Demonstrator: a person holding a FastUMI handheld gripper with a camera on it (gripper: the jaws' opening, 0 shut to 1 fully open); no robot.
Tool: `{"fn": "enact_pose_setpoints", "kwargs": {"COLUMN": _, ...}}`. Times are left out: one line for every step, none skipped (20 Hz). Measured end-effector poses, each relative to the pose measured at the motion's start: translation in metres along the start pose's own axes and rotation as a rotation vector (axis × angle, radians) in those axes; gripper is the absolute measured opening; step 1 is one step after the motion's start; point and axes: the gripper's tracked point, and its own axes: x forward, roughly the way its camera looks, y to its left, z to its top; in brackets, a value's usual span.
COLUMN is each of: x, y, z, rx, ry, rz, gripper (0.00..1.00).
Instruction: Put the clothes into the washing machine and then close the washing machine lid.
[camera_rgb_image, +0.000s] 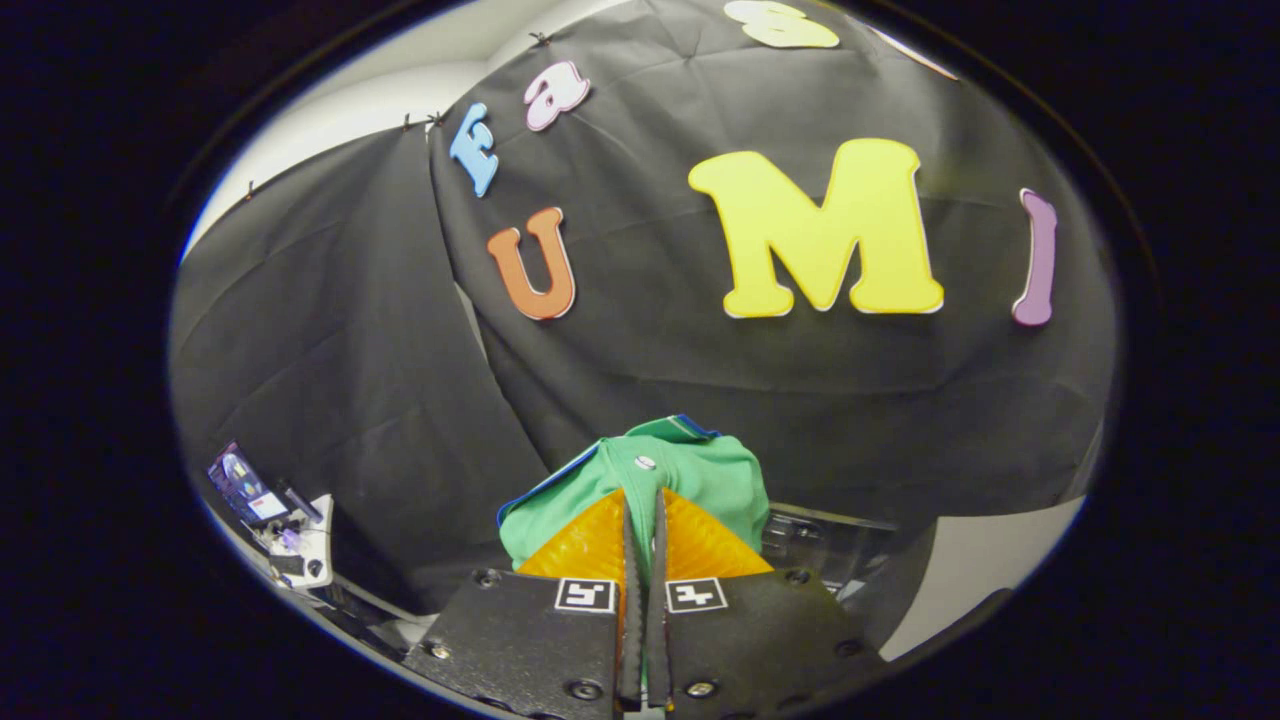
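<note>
A green garment (700, 475) with a blue trim and a small metal snap is bunched up between and just ahead of my fingers. My gripper (643, 495) is shut on it, with both fingers pressed together on a fold of the cloth. The garment hangs lifted in front of the black cloth wall. Behind it, to the right of the fingers, shows part of a dark machine top (830, 545).
To the left and below the fingers stands a small white stand with a lit screen and bits of gear (270, 515). A pale surface (985, 565) shows to the right beyond the dark machine part. The black cloth wall rises close ahead.
</note>
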Motion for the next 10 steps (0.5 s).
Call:
{"fn": "enact_pose_setpoints", "kwargs": {"x": 0.009, "y": 0.0, "z": -0.005, "rx": 0.001, "ry": 0.011, "rz": 0.001, "gripper": 0.06}}
{"fn": "enact_pose_setpoints", "kwargs": {"x": 0.016, "y": 0.0, "z": -0.011, "rx": 0.0, "ry": 0.021, "rz": 0.001, "gripper": 0.06}}
{"fn": "enact_pose_setpoints", "kwargs": {"x": 0.023, "y": 0.001, "z": -0.017, "rx": -0.002, "ry": 0.03, "rz": 0.0, "gripper": 0.05}}
{"fn": "enact_pose_setpoints", "kwargs": {"x": 0.029, "y": 0.002, "z": -0.022, "rx": -0.008, "ry": 0.035, "rz": -0.005, "gripper": 0.06}}
{"fn": "enact_pose_setpoints", "kwargs": {"x": 0.036, "y": 0.002, "z": -0.028, "rx": -0.016, "ry": 0.039, "rz": -0.013, "gripper": 0.06}}
{"fn": "enact_pose_setpoints", "kwargs": {"x": 0.042, "y": 0.003, "z": -0.035, "rx": -0.023, "ry": 0.045, "rz": -0.018, "gripper": 0.06}}
{"fn": "enact_pose_setpoints", "kwargs": {"x": 0.049, "y": 0.003, "z": -0.042, "rx": -0.025, "ry": 0.055, "rz": -0.024, "gripper": 0.06}}
{"fn": "enact_pose_setpoints", "kwargs": {"x": 0.056, "y": -0.001, "z": -0.051, "rx": -0.022, "ry": 0.069, "rz": -0.03, "gripper": 0.06}}
{"fn": "enact_pose_setpoints", "kwargs": {"x": 0.063, "y": -0.004, "z": -0.06, "rx": -0.015, "ry": 0.084, "rz": -0.036, "gripper": 0.06}}
{"fn": "enact_pose_setpoints", "kwargs": {"x": 0.069, "y": -0.01, "z": -0.07, "rx": -0.008, "ry": 0.101, "rz": -0.045, "gripper": 0.06}}
